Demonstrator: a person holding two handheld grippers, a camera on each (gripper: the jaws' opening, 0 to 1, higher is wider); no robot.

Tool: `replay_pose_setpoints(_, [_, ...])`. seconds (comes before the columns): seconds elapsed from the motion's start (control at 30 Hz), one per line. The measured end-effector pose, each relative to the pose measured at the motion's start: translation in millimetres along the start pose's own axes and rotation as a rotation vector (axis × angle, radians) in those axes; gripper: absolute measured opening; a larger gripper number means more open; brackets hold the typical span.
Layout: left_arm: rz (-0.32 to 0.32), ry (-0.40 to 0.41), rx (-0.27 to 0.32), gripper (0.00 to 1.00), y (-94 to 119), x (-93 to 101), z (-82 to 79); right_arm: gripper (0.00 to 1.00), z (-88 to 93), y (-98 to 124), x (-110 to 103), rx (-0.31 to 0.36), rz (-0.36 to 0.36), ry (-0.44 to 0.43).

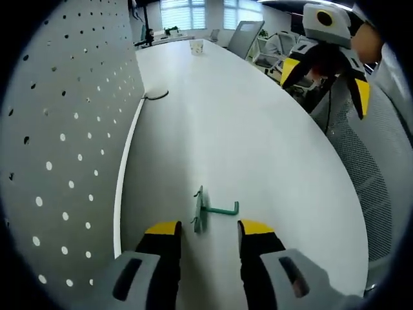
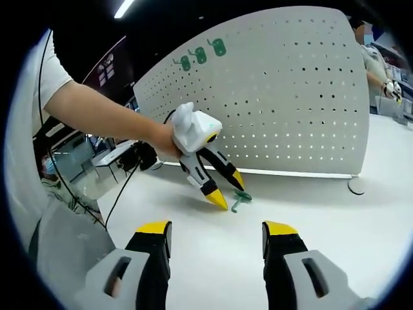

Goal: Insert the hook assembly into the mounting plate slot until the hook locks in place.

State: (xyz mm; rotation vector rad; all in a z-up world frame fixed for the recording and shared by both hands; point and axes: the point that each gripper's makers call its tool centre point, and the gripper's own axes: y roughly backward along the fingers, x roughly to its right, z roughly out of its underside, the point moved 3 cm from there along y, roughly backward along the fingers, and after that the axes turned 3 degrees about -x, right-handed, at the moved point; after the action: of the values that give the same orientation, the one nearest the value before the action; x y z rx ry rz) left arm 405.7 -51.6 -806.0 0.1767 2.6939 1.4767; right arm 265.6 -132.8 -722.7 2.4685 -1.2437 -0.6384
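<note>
In the left gripper view we see our left hand-held gripper (image 1: 208,234) with its yellow-tipped jaws spread apart and nothing between them. The green hook assembly (image 1: 210,210) lies on the white counter (image 1: 258,142) just beyond those tips, its flat plate standing on edge and its hooked arm pointing right. The perforated white mounting plate (image 1: 64,129) stands upright along the left side of the counter. Far off, a paper cup (image 1: 197,47) sits on the counter. The right hand-held gripper (image 1: 326,81) hangs at the upper right of this view, jaws parted and empty.

In the right gripper view, our right hand-held gripper (image 2: 218,234) is wide open with nothing held. The left hand-held gripper (image 2: 231,189) points down at the counter (image 2: 322,206), its yellow tips just beside the green hook assembly (image 2: 241,201) and apart from each other. Behind stands the mounting plate (image 2: 284,97), with three green hooks (image 2: 201,56) already hanging near its top edge.
</note>
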Motion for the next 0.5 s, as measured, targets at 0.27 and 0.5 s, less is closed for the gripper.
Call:
replay_pose_setpoints(0.27, [-0.032,0.025,-0.004,0.21,-0.8,-4.5,-2.3,0.55,0.5,-0.4,-1.6,-0.002,-0.005,0.001])
replay_pose_setpoints(0.5, [-0.062,0.041,-0.014,0.07,-1.6,-6.9,-2.5,0.55,0.1,0.3,-0.3,0.0,0.0,0.001])
